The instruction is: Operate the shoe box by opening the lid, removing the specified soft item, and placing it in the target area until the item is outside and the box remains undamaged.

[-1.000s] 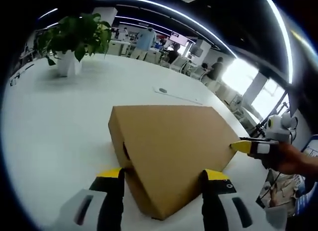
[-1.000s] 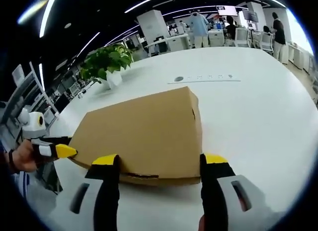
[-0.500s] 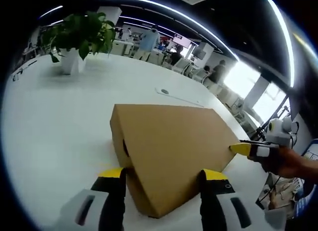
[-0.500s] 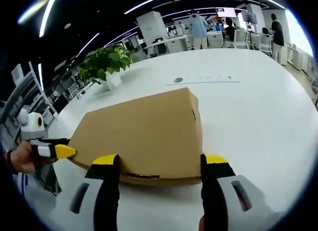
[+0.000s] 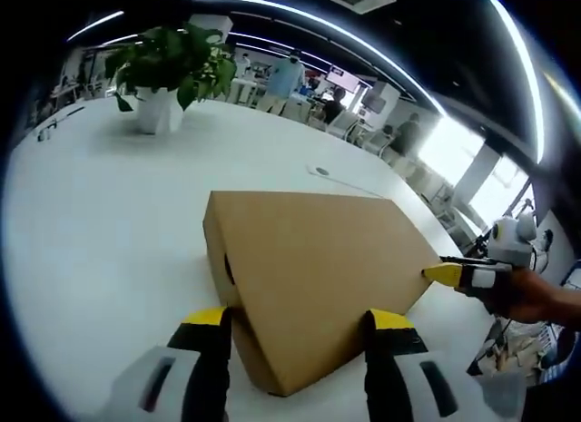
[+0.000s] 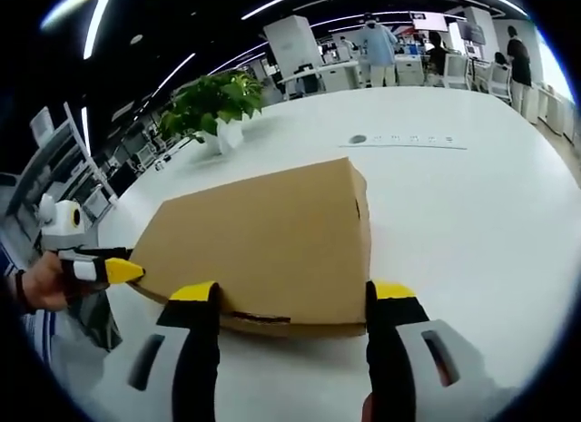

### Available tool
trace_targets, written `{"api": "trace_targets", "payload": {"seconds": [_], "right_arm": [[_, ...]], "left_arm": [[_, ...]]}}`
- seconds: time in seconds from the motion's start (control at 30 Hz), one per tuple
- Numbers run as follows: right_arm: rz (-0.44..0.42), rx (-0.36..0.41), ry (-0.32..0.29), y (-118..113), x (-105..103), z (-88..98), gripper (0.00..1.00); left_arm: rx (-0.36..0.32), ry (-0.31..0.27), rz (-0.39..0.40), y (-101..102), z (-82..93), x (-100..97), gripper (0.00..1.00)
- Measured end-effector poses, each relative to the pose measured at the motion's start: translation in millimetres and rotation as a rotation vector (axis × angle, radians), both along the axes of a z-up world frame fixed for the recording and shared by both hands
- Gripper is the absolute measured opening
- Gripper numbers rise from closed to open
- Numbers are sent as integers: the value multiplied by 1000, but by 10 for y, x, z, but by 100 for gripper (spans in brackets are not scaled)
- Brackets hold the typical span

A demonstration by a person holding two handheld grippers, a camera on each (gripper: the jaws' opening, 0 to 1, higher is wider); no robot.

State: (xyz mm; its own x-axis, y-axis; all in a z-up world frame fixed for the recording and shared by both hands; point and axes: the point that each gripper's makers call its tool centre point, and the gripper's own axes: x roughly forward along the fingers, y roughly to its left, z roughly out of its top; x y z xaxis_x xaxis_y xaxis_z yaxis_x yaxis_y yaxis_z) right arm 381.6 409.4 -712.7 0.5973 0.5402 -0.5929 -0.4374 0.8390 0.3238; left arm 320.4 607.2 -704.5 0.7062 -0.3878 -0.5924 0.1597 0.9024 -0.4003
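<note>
A closed brown cardboard shoe box lies on the white table, its lid down, so whatever is inside is hidden. My left gripper is open, its yellow-tipped jaws standing either side of the box's near corner. At the box's right corner I see the right gripper, held in a hand, its yellow tip at the cardboard. In the right gripper view the box fills the middle, and my right gripper is open at its near edge. The left gripper points at the box's left corner.
A potted green plant in a white pot stands at the back of the table, also visible as the plant in the right gripper view. A small round disc and a thin strip lie beyond the box. Desks, chairs and people fill the far room.
Both views have swung slightly, so the plant sits further right in each. The box has not moved, and both grippers keep their places at its corners.
</note>
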Motion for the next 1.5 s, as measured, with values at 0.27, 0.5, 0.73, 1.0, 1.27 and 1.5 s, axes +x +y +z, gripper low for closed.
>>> {"api": "trace_targets", "payload": {"seconds": [0.27,0.5,0.73,1.0,1.27,1.5], "right_arm": [[48,1,-1,350,-122,7,61],[77,1,0,580,-202,4,61],[95,3,-1,703,-238,-4,61],[105,6,0,704,-245,1,61],[154,55,-16,729,-290,33,66],[240,27,-39,753,-350,23,72]], "left_arm": [[0,-1,43,309,-1,-182,60],[2,3,75,528,3,-330,60],[2,5,86,639,0,-383,60],[-1,7,87,650,-3,-388,60],[34,-30,-30,569,1,-454,68],[26,-36,-51,535,11,-460,75]]}}
